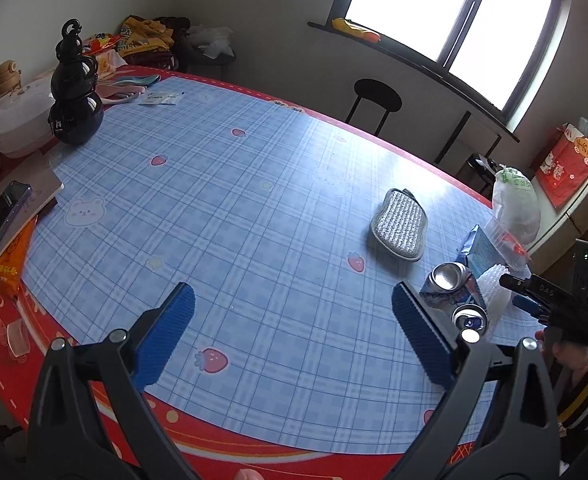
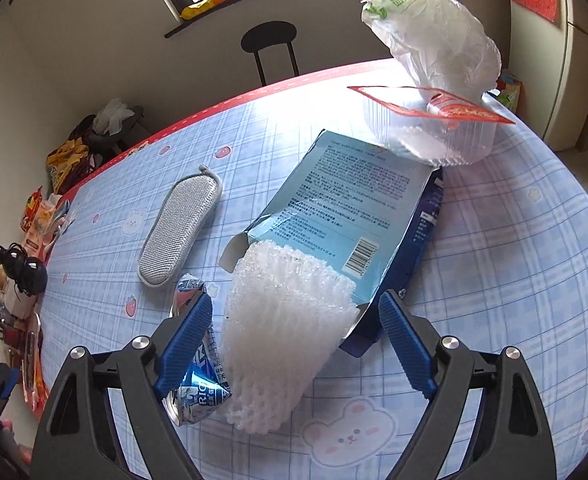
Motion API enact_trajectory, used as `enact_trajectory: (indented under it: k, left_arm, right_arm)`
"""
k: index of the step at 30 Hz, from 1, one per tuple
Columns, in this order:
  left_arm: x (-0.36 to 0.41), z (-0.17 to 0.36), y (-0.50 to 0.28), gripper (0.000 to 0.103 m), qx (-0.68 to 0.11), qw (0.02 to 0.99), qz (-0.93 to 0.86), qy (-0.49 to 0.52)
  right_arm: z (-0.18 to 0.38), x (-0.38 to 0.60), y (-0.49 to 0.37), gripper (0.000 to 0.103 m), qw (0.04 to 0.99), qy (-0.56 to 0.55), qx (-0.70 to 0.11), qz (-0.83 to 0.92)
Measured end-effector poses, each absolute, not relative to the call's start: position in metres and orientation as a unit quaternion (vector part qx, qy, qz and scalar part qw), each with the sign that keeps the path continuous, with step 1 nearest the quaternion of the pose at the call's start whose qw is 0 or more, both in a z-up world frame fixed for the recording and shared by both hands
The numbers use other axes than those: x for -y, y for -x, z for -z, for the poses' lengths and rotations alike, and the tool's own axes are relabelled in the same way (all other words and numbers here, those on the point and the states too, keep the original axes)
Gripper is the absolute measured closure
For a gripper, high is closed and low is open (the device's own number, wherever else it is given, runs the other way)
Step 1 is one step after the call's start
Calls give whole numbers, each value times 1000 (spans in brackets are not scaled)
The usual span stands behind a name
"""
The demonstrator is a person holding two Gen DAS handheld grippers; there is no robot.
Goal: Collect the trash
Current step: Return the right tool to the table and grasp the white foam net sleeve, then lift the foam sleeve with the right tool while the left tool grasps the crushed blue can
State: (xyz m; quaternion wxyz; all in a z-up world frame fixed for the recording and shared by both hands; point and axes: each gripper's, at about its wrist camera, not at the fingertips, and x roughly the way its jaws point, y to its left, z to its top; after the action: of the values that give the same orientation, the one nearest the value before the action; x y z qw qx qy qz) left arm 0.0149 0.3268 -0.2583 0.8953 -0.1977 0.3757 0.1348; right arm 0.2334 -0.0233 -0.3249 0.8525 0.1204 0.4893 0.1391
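Note:
My right gripper [image 2: 294, 308] hangs open over a heap of trash on the blue checked tablecloth [image 2: 494, 260]. A white foam net sleeve [image 2: 282, 332] lies between its fingers, and the pads do not press on it. A crushed blue drink can [image 2: 198, 396] lies beside and partly under the left finger. Behind these are a flattened light-blue carton [image 2: 342, 208], a clear plastic tub with a red film lid [image 2: 426, 132] and a white plastic bag [image 2: 438, 32]. My left gripper [image 1: 294, 300] is open over bare cloth, left of the crushed cans [image 1: 450, 276].
A grey scrubbing pad [image 1: 400, 230] lies left of the heap. At the table's far left stand a black gourd-shaped bottle [image 1: 76, 108], a white cooker [image 1: 22, 120] and an orange packet [image 1: 10, 260]. A black stool [image 1: 376, 98] stands beyond the far edge.

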Motion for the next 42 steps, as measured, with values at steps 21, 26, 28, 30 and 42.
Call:
enact_trajectory:
  k: [21, 26, 28, 30, 42]
  left_arm:
    - [-235, 272, -60, 6, -418, 893, -17, 164]
    - [-189, 280, -75, 6, -437, 888, 32, 138]
    - [-174, 284, -81, 6, -446, 885, 46, 128]
    - [-162, 291, -86, 6, -459, 878, 56, 123]
    - [-139, 345, -115, 12, -511, 833, 44, 206]
  right_arm:
    - [314, 71, -198, 75, 836, -166, -484, -199]
    - [302, 95, -188, 75, 849, -157, -464, -200]
    - [299, 107, -184, 75, 853, -158, -458, -196]
    - [297, 122, -180, 75, 855, -163, -454, -191]
    - [303, 189, -159, 75, 859, -193, -453, -139]
